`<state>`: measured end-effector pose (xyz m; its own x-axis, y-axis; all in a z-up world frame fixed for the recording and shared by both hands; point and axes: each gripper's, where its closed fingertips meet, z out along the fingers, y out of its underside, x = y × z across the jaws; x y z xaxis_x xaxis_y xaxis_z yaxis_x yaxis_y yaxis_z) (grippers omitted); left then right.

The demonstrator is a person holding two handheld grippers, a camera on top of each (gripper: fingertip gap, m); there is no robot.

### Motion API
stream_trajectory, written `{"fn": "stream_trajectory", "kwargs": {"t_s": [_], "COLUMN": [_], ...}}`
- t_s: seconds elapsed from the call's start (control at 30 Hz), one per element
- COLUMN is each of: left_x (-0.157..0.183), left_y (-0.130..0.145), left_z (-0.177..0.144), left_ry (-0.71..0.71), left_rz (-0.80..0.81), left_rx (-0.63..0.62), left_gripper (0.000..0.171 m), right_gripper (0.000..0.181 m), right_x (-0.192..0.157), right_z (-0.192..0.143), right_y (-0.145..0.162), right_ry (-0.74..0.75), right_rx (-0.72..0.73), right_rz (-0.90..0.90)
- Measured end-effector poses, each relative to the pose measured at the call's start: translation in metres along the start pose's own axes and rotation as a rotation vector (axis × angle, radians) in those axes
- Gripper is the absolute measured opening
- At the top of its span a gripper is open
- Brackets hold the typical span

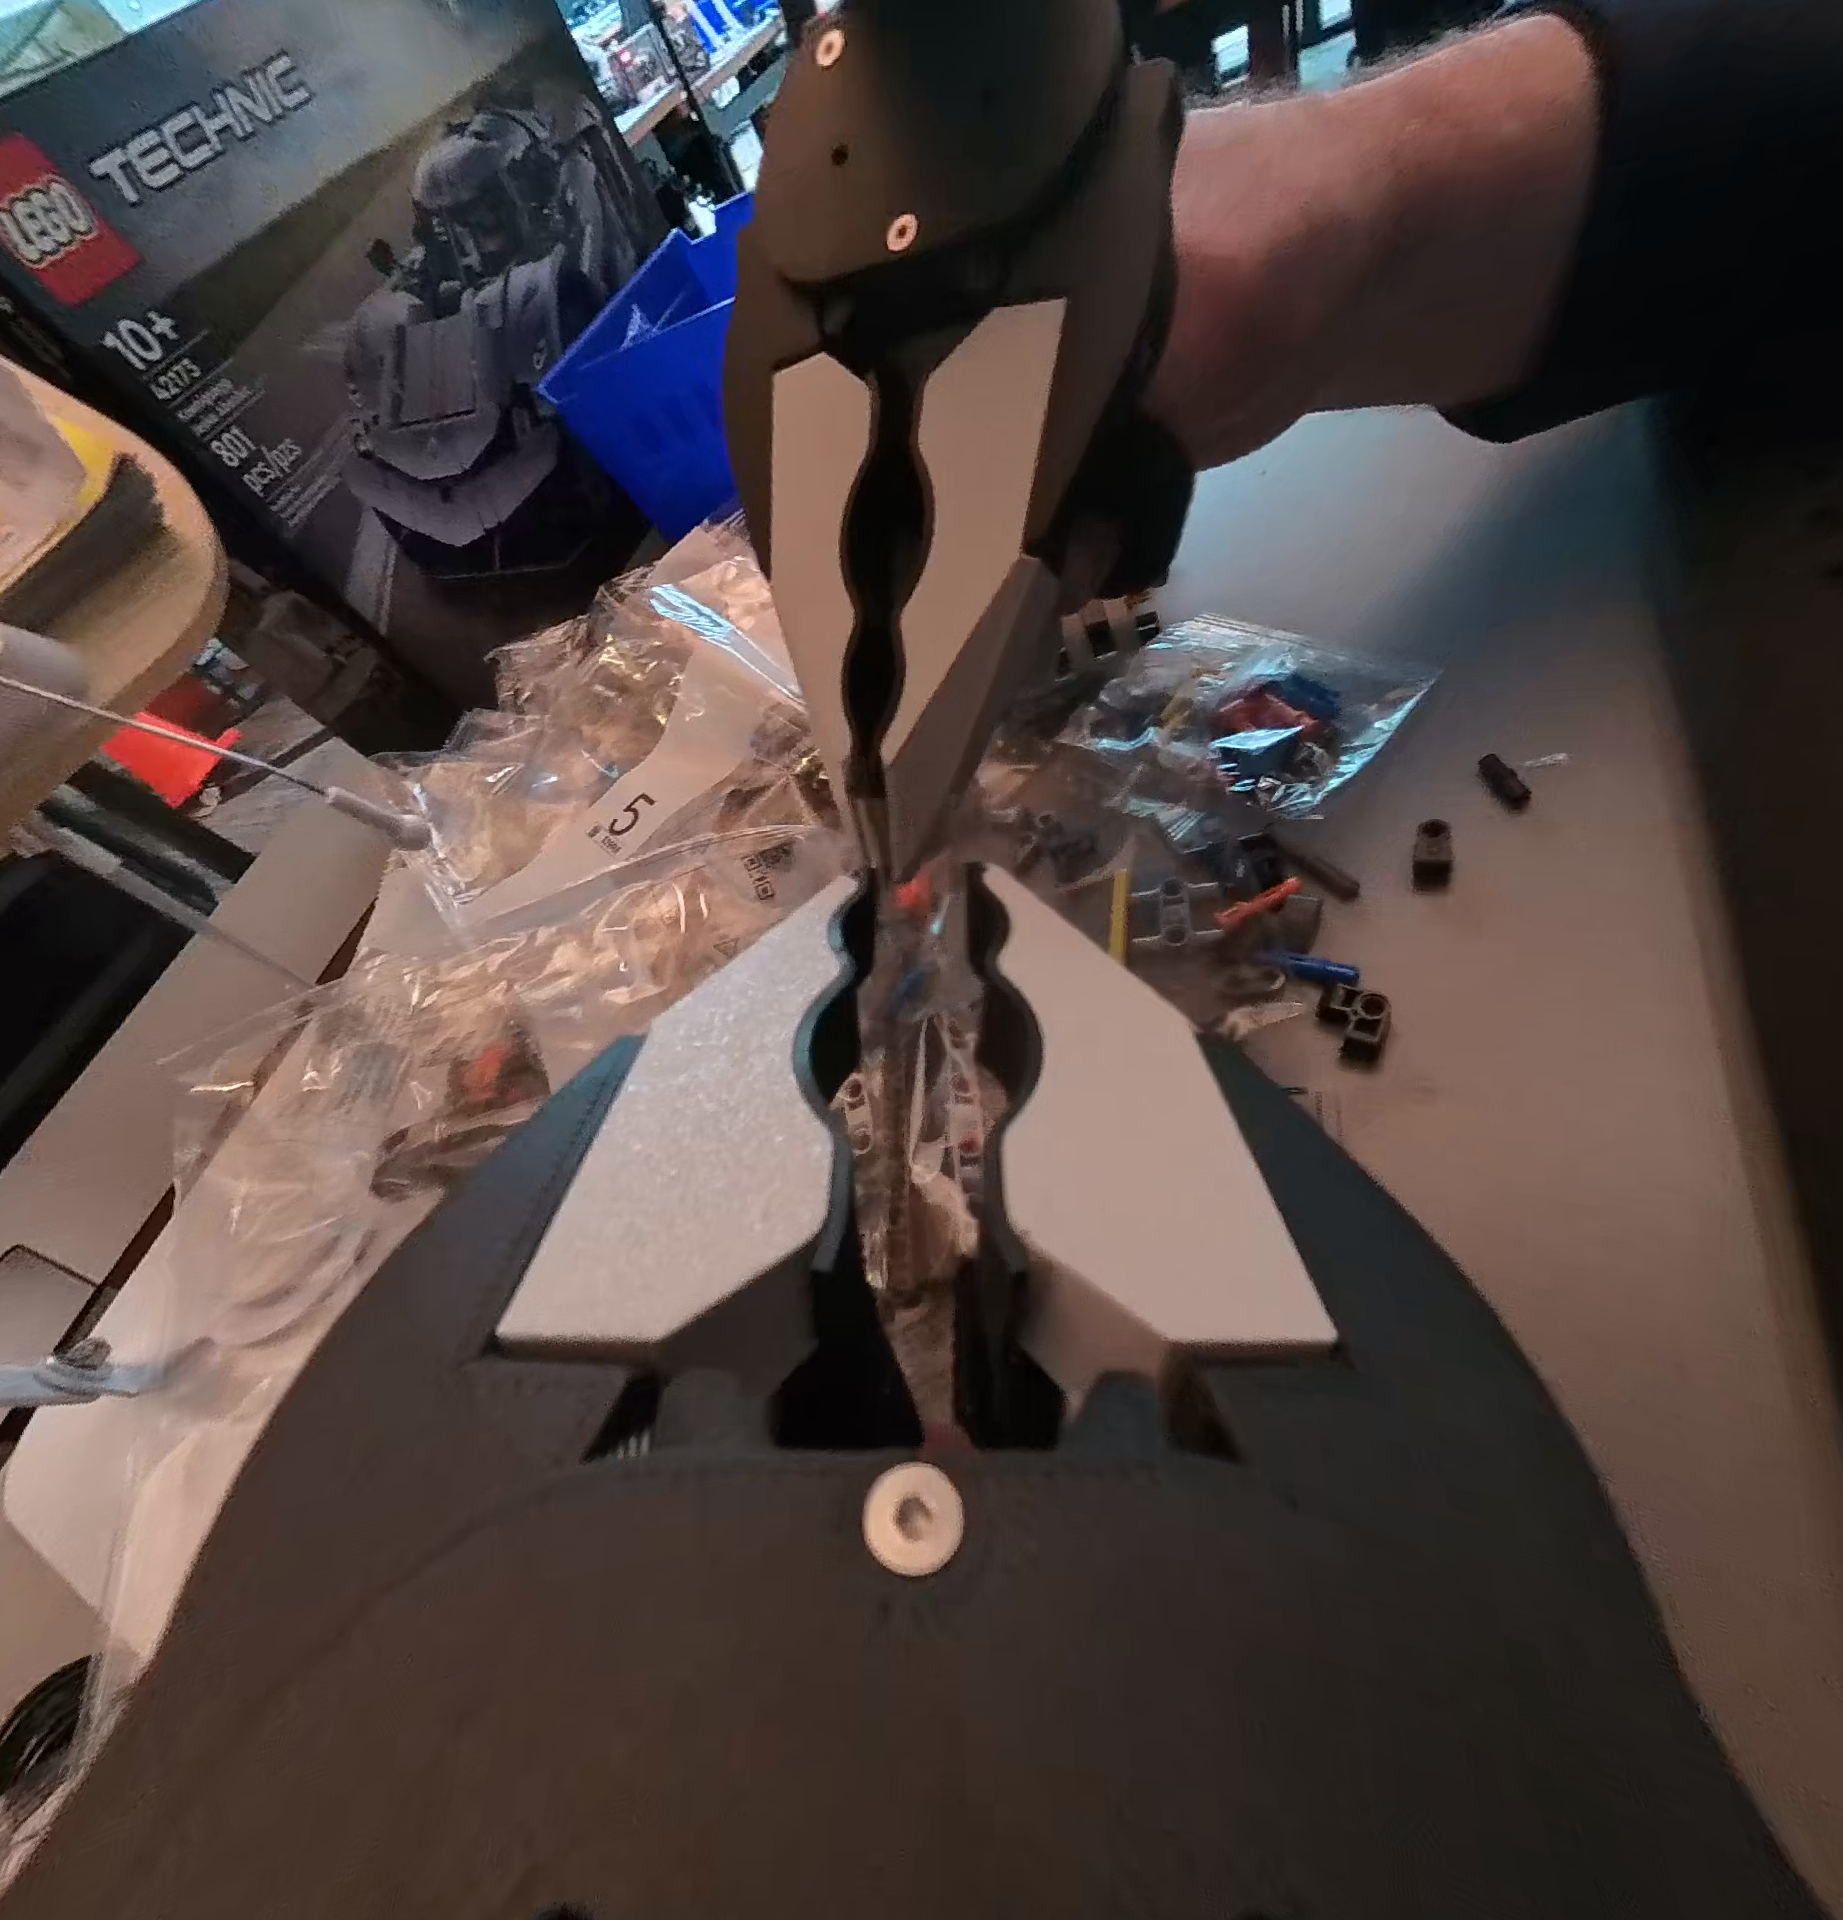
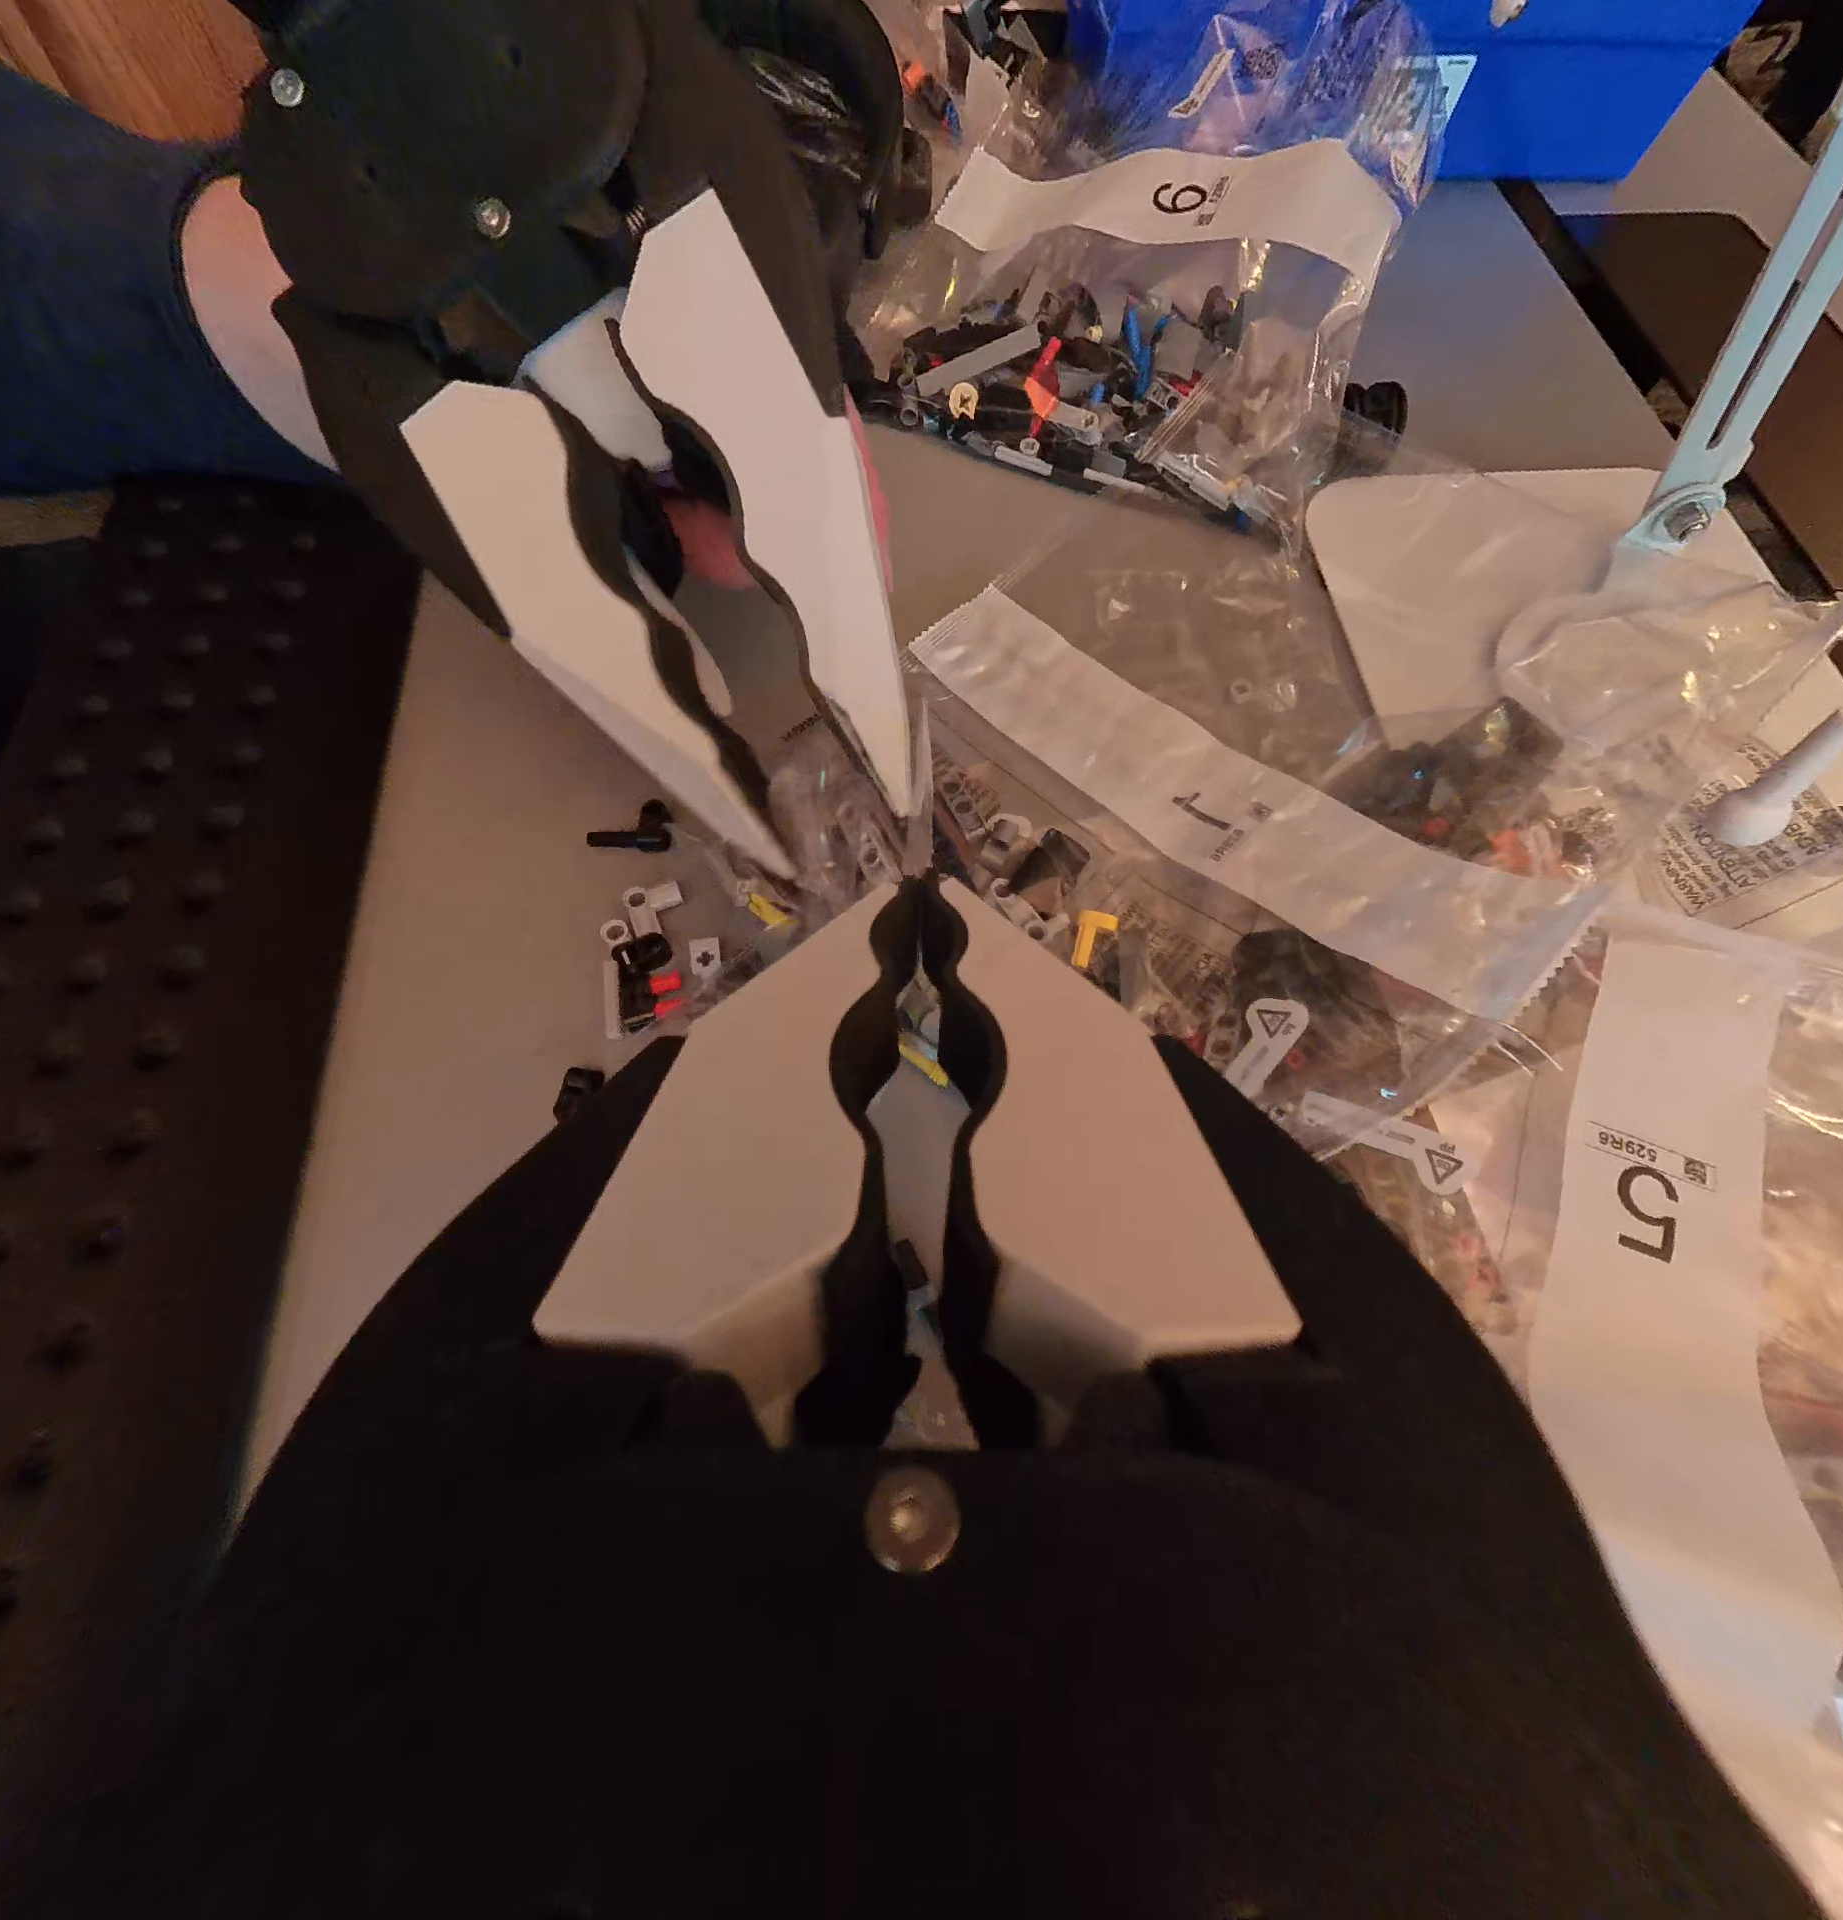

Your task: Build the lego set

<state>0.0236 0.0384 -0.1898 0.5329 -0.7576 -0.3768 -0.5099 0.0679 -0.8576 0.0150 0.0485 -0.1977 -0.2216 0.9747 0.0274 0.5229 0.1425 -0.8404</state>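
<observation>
Left wrist view: we pinch a clear parts bag over the bench (image 1: 1519, 582).
We see the set's box (image 1: 304, 312) standing behind numbered bags (image 2: 1187, 312). Our left hand-held gripper (image 1: 917, 883) and right hand-held gripper (image 2: 912, 883) meet tip to tip, both nipped narrow on the small bag (image 1: 917, 1039). Loose pieces (image 1: 1353, 1018) lie beside.
</observation>
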Motion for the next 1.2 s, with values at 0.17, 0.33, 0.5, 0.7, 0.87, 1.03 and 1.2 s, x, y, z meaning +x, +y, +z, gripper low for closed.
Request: {"fn": "stream_trajectory", "kwargs": {"t_s": [0.17,0.33,0.5,0.7,0.87,1.03,1.2], "left_x": [-0.007,-0.018,-0.020,-0.027,-0.028,-0.028,-0.035], "left_y": [0.002,-0.001,-0.005,-0.011,-0.011,-0.010,-0.010], "left_z": [-0.001,-0.006,-0.009,-0.017,-0.018,-0.019,-0.022], "left_ry": [-0.027,-0.051,-0.031,-0.012,0.004,0.000,-0.011], "left_rz": [-0.027,-0.139,-0.207,-0.295,-0.336,-0.310,-0.354], "left_rx": [-0.006,0.025,0.063,0.126,0.141,0.138,0.162], "left_gripper": [0.000,0.000,0.000,0.000,0.000,0.000,0.000], "right_gripper": [0.000,0.000,0.000,0.000,0.000,0.000,0.000], "right_x": [0.000,-0.003,-0.004,-0.003,-0.003,-0.005,-0.004], "right_z": [0.001,0.002,-0.001,-0.008,-0.009,-0.008,-0.010], "right_y": [0.001,-0.005,-0.010,-0.018,-0.018,-0.018,-0.014], "right_ry": [0.013,0.016,-0.031,-0.074,-0.074,-0.082,-0.075], "right_rx": [-0.013,0.010,0.082,0.159,0.157,0.160,0.137], "right_rz": [-0.023,-0.040,0.011,0.069,0.060,0.069,0.053]}}
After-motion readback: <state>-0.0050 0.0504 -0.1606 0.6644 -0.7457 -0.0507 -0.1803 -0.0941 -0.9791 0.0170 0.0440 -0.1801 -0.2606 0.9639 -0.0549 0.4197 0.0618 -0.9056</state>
